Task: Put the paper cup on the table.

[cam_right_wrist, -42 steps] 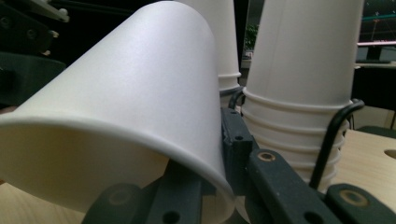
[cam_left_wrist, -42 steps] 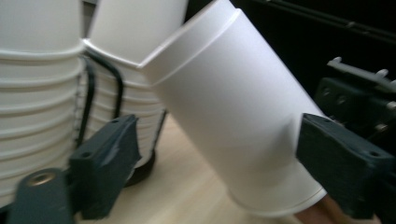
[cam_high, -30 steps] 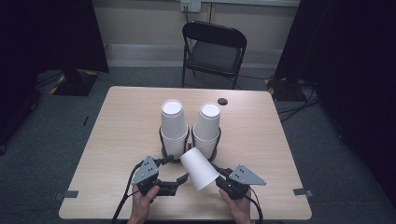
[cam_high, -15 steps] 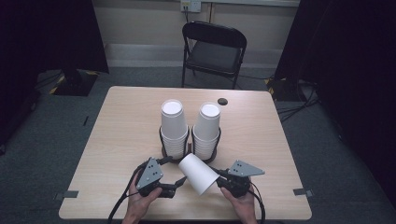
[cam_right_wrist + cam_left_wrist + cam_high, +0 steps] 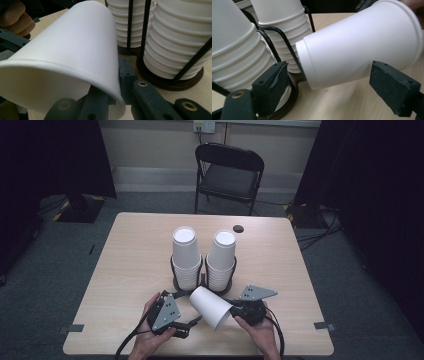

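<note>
Light wood bench (image 5: 130, 270) on grey carpet, black folding chair (image 5: 227, 175) behind it, dark curtains around. Right claw (image 5: 235, 312) is clamped on the rim of a white paper cup (image 5: 210, 307). Left claw (image 5: 192, 324) has just been opening, its pads clear of the cup.

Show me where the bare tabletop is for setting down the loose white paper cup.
Free: the light wooden table left of the black wire cup holder, and the right side past the right gripper. Crowded: the near middle, where the loose white paper cup and left gripper meet.

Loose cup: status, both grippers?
Right gripper shut on cup rim, cup tilted. Left gripper open around its base, jaws just widened. Cup stacks close behind.
</note>
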{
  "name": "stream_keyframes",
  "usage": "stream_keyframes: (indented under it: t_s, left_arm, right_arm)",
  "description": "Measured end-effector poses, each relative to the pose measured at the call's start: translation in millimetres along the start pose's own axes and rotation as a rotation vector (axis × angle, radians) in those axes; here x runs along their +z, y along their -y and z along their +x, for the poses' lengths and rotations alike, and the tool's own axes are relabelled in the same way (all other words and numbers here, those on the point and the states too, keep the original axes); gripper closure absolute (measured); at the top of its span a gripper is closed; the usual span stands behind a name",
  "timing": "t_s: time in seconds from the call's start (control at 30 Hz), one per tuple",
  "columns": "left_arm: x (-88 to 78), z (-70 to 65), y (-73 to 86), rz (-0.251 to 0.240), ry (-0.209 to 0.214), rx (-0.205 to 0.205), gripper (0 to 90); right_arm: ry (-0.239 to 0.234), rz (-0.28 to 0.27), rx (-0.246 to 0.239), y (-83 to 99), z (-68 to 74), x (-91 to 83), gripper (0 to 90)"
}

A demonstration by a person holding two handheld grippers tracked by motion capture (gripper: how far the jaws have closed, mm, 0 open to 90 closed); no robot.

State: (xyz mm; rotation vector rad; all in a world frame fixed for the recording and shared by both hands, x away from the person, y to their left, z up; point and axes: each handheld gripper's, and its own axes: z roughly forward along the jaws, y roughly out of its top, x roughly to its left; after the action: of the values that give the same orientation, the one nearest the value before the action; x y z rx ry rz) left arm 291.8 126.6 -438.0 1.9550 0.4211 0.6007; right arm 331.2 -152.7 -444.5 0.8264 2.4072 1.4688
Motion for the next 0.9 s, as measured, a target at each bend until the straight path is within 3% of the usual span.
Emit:
stream_keyframes:
  t_s: [0.2, 0.4, 0.67, 0.7, 0.9]
  left_arm:
    - [2.5, -4.7, 7.3, 0.025, 0.033, 0.029, 15.8]
    - [2.9, -10.5, 6.0, 0.042, 0.030, 0.080, 15.6]
    - [5.3, -10.9, 5.0, 0.066, 0.072, 0.147, 15.5]
    - [6.6, -11.7, 4.5, 0.078, 0.071, 0.157, 15.4]
    - [4.4, -13.6, 4.6, 0.088, 0.077, 0.194, 15.4]
  right_arm:
    - [-0.031, 0.078, 0.001, -2.2, -0.7, 3.7, 86.3]
    - [-0.069, 0.142, -0.004, -7.9, -2.4, 8.1, 86.2]
    - [-0.112, 0.224, 0.000, -17.2, -5.2, 10.8, 86.2]
    - [-0.117, 0.257, -0.002, -19.7, -5.9, 13.0, 86.2]
    - [-0.145, 0.284, 0.010, -21.7, -5.2, 16.5, 86.2]
